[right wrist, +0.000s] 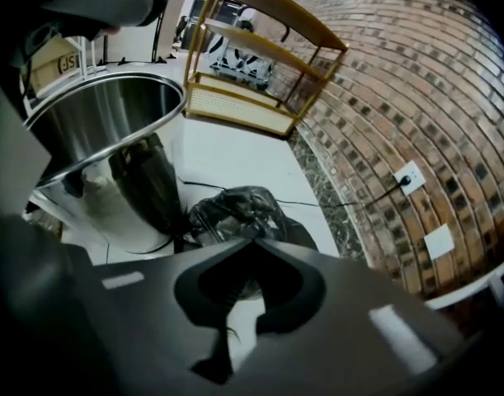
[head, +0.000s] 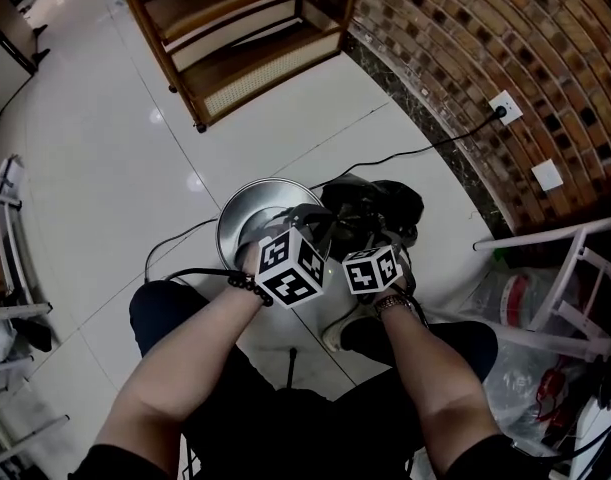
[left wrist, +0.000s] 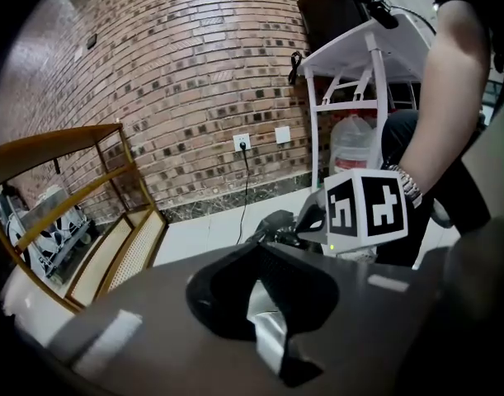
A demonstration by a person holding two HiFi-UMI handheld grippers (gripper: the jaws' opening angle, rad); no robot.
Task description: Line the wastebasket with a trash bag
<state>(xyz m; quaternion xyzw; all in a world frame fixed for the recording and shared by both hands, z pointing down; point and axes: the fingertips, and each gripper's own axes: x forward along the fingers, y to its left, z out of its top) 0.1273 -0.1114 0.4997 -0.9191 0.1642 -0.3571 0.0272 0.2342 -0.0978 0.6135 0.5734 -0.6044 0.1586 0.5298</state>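
Note:
The silver wastebasket point(head: 247, 208) point(right wrist: 103, 122) stands on the tiled floor in front of my knees. The black trash bag point(head: 373, 203) point(right wrist: 235, 209) point(left wrist: 272, 228) lies crumpled on the floor right of it. A strip of the bag runs up the basket's outer side to the rim. My left gripper point(head: 307, 218) point(left wrist: 256, 250) is at that rim, shut on the bag's film. My right gripper point(head: 370, 233) point(right wrist: 250, 244) points down at the heap, shut with a strand of the bag pinched between its jaws.
A wooden shelf unit point(head: 245, 38) stands further off and a brick wall point(head: 485, 48) runs along the right. A black cable point(head: 415, 151) leads over the floor to a wall socket point(head: 504, 107). A white rack point(head: 575, 288) with plastic bags stands at the right.

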